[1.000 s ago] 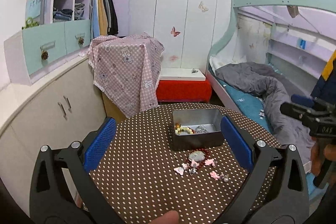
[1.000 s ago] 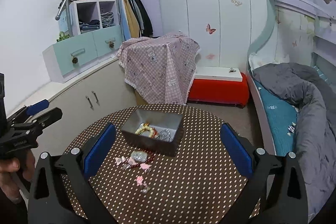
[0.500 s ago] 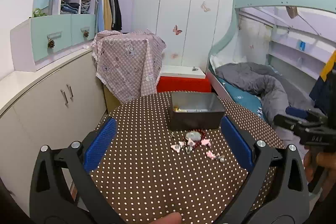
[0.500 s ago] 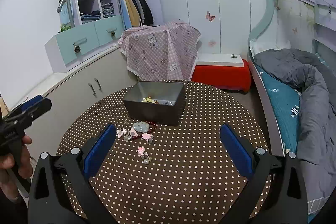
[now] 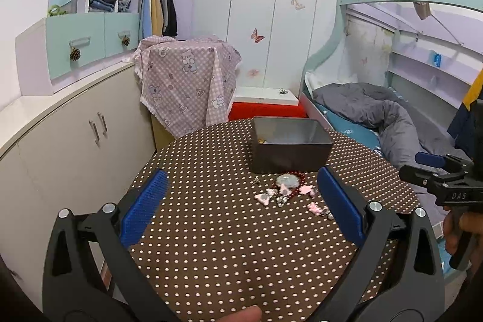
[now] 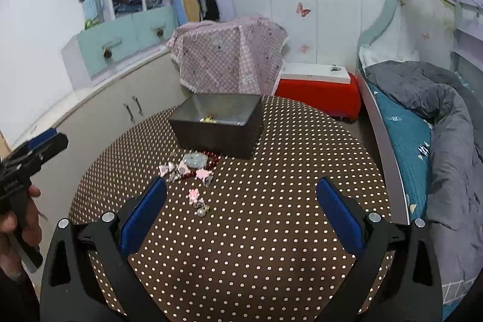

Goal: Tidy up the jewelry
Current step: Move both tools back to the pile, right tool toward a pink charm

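Two grippers hang over the near edge of the round polka-dot table [image 6: 271, 231], both with their blue pads spread wide and nothing between them. Closest to the right gripper [image 6: 241, 213] is a small pink charm with a pearl bead [image 6: 196, 201], lying just ahead of its left pad and a little inside the opening. Ahead of that and further to its left sits the main cluster [image 6: 188, 166]: pale pink bow-shaped pieces, a round grey-green pendant and a string of dark red beads, all heaped loosely so no single long axis shows. From the left gripper [image 5: 241, 207] the same cluster [image 5: 283, 190] lies ahead and toward its right pad, with the stray pink charm [image 5: 317, 208] almost beside that pad. Beyond the pile, touching or nearly touching the red beads, stands the dark open box [image 6: 217, 129], which already has some yellowish and silvery pieces at the bottom. I'd judge the right gripper better placed for the stray charm, since it only needs to shift slightly left and go down, whereas the left would have to swing across.
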Demonstrator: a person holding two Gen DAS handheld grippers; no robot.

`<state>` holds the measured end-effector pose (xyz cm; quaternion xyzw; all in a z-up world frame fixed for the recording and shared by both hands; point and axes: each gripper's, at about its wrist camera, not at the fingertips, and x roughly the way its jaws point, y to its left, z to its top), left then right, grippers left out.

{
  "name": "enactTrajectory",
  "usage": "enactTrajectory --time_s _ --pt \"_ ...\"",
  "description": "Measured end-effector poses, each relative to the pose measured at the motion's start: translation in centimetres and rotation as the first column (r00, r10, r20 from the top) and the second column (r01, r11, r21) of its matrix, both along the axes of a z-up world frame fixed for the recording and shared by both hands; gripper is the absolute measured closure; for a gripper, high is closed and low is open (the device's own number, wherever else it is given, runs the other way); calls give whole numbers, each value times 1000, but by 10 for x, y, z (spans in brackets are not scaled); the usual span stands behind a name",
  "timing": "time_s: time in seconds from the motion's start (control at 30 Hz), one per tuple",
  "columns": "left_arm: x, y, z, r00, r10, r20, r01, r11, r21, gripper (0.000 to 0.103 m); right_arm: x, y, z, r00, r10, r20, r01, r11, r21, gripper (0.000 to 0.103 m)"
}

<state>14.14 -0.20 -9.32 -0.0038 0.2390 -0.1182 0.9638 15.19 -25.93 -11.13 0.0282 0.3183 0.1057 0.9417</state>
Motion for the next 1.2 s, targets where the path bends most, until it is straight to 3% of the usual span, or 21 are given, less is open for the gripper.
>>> enactTrajectory --time_s 0.37,0.6,0.63,0.7,0.87,1.1,1.2 --pt "30 9 -40 995 7 -101 -1 998 63 6 34 49 -61 973 165 -161 -186 974 -129 9" --pt "58 -6 -63 984 -61 -168 83 988 132 6 67 72 -90 950 204 -237 -247 954 -170 50" --pt "63 -9 -66 981 -72 -179 98 985 139 6 67 74 -89 948 216 -235 -259 951 -168 65" --pt "71 -15 -73 976 -85 -200 119 980 162 6 65 76 -88 944 234 -233 -277 945 -174 84" --pt "94 -31 -91 956 -116 -271 175 964 202 6 54 67 -88 949 220 -227 -261 951 -168 84" --pt "113 -51 -98 945 -123 -303 214 933 290 6 45 49 -89 955 192 -225 -228 963 -142 84" --pt "119 -59 -105 929 -142 -341 253 917 308 12 43 48 -88 955 191 -226 -225 965 -137 84"
